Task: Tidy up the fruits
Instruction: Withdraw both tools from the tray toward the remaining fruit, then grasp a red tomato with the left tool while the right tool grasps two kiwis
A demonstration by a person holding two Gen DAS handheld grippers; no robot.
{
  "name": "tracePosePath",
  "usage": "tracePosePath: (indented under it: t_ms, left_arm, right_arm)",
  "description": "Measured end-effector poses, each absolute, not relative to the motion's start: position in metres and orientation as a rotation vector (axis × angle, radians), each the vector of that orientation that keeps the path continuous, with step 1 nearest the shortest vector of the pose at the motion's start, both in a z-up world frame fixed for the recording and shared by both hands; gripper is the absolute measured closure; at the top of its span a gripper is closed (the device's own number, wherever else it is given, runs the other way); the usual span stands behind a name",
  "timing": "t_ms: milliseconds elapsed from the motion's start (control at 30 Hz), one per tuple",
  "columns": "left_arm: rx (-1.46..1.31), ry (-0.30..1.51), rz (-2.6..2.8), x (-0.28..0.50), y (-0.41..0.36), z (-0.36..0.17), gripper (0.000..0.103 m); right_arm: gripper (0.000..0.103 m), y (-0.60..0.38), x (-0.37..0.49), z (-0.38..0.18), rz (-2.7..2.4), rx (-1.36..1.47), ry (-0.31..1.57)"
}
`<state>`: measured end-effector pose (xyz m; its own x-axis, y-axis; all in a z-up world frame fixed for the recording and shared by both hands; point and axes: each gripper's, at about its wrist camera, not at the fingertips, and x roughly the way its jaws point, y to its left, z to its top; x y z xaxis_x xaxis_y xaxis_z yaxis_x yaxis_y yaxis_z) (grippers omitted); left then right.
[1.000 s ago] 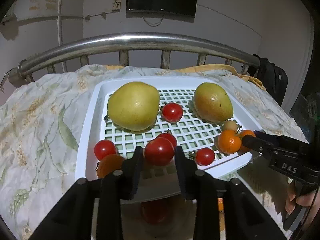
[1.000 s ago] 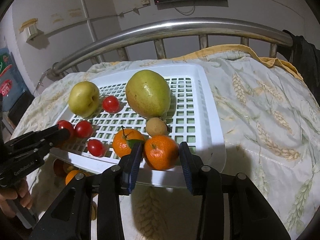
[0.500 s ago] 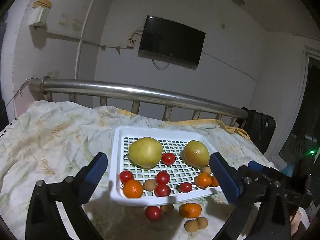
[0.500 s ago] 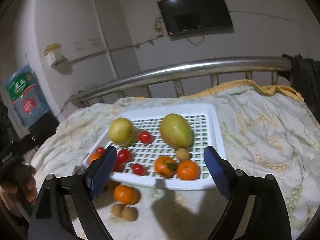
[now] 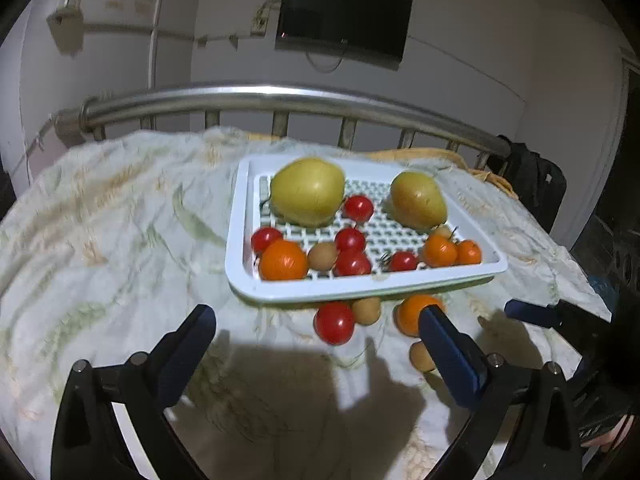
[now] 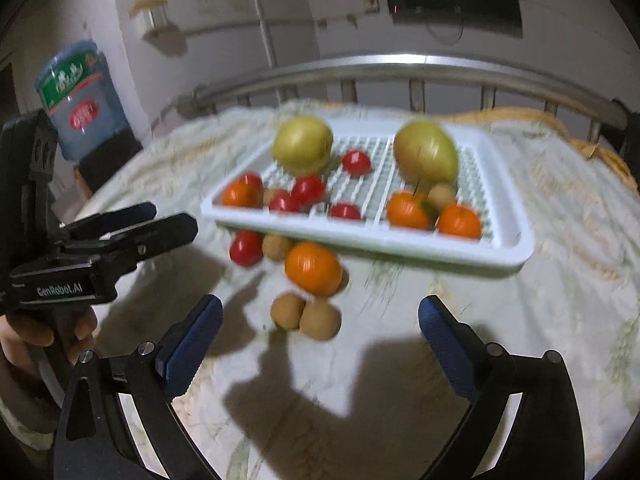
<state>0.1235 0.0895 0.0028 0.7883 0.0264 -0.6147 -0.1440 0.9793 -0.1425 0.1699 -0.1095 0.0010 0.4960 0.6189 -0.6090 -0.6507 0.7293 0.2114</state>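
Both the left gripper (image 5: 316, 326) and right gripper (image 6: 320, 316) have just opened wide, holding nothing. Loose fruit beside the white tray (image 5: 400, 286) could roll off if bumped.

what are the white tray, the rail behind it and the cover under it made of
White tray: looks like moulded plastic, smooth and slightly glossy, with a grid of square openings in its floor. Rail: seems to be bare metal tube, probably steel, since a bright streak of light runs along it. Cover: woven cloth, matte, wrinkled into folds, printed with a pale wheat-ear pattern.
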Motion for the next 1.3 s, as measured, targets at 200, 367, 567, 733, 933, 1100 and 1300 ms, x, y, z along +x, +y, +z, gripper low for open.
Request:
tracePosePath:
  t_ms: [200,367,567,733,933,1100,1300]
  left_arm:
    - [-0.236,0.775,0.081,0.139,0.094,-0.023,0.019]
    - [-0.2,0.789,0.08,0.149,0.087,-0.029,0.027]
    - [-0.198,0.827,0.081,0.161,0.086,-0.038,0.043]
    - [-0.216,0.825,0.065,0.165,0.088,-0.038,0.059]
    - [-0.204,0.83,0.037,0.161,0.083,-0.038,0.072]
    - [-0.224,0.83,0.015,0.151,0.083,-0.036,0.072]
    - [-0.215,0.788,-0.018,0.139,0.073,-0.02,0.072]
  right_arm:
    - [0.017,-0.1,0.175,-0.013,0.793,-0.061,0.782]
    - [0.035,-0.088,0.18,-0.016,0.816,-0.088,0.796]
    - [0.042,-0.079,0.183,-0.022,0.82,-0.113,0.82]
    - [0.057,-0.079,0.186,-0.025,0.813,-0.111,0.835]
    - [0.059,-0.081,0.182,-0.024,0.818,-0.108,0.827]
    - [0.059,-0.089,0.175,-0.023,0.828,-0.089,0.822]
    - [0.06,-0.097,0.174,-0.016,0.836,-0.056,0.813]
